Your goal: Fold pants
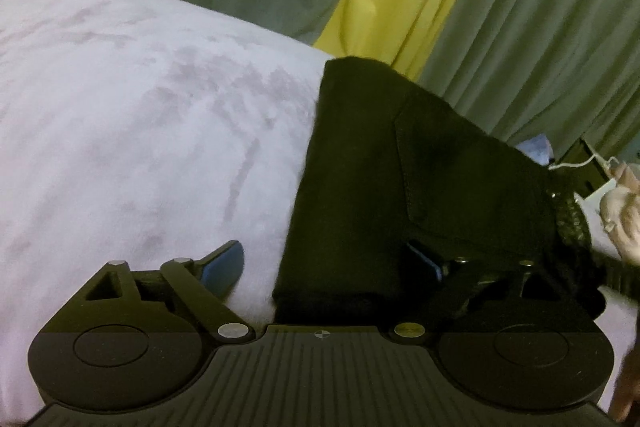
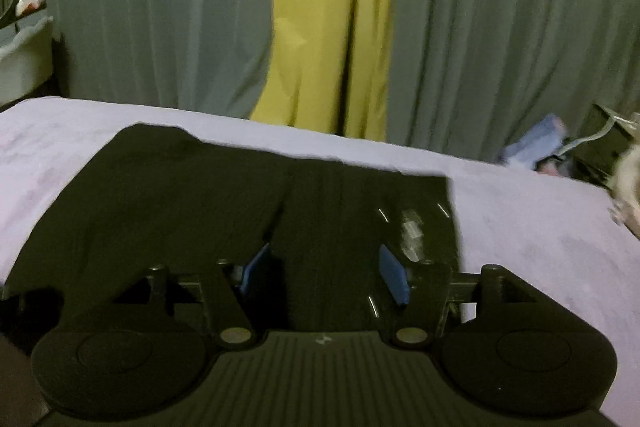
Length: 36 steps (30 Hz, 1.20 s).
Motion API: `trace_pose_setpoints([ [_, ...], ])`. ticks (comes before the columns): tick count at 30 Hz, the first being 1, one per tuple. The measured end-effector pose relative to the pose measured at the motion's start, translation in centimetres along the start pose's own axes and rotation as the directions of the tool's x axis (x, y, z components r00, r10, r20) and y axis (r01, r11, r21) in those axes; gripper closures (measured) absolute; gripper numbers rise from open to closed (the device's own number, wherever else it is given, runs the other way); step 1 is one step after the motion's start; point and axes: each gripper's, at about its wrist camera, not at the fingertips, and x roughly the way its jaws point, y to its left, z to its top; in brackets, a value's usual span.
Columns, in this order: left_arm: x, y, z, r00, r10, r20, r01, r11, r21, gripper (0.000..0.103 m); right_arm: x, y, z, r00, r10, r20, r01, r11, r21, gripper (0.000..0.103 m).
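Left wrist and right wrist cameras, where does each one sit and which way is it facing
Left wrist: on the left tongs, looking down along the open fingers at the black pants edge on the lilac bed cover; part of a hand shows at right.
Right wrist: on the right tongs, open over the pants, facing the curtains.
Shared: pants, bed cover, grey and yellow curtains.

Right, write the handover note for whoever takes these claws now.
Left claw: open, one finger on the lilac blanket, the other over the black pants, at their edge.
Right claw: open over the pants, gripping nothing.
Pants lie flat on the blanket, folded into a compact block.
Left: any final fold and smoothing; whether more is needed I cannot tell.
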Motion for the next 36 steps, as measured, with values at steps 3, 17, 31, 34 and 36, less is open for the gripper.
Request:
trace_pose_setpoints([
  [3, -1.4, 0.0, -0.1, 0.998, -0.021, 0.058, 0.021, 1.0, -0.008, 0.014, -2.4, -0.7, -3.4, 0.999, -0.049, 0.024, 0.05, 0.998, -0.035, 0.033],
  [17, 2.8, -5.1, 7.1, 0.986, 0.061, 0.158, -0.086, 0.984, 0.155, 0.012, -1.3, -2.1, -0.4, 0.994, -0.069, 0.081, 0.068, 0.998, 0.013, 0.037],
  [31, 10.5, -5.5, 11.4, 0.981, 0.193, -0.003, -0.185, 0.945, 0.27, 0.0, 11.8, -2.7, 7.8, 0.963, -0.208, -0.174, 0.18, 0.97, -0.164, 0.04],
  [34, 11.4, -4.1, 12.0, 0.986, 0.153, -0.066, -0.138, 0.971, 0.195, 0.0, 13.2, -3.2, 8.3, 0.948, -0.252, -0.193, 0.221, 0.961, -0.166, 0.016],
  [36, 11.8, -2.7, 12.2, 0.987, 0.106, -0.122, -0.096, 0.992, 0.085, 0.0, 13.4, -4.2, 8.4, 0.95, -0.23, -0.21, 0.209, 0.971, -0.118, 0.011],
])
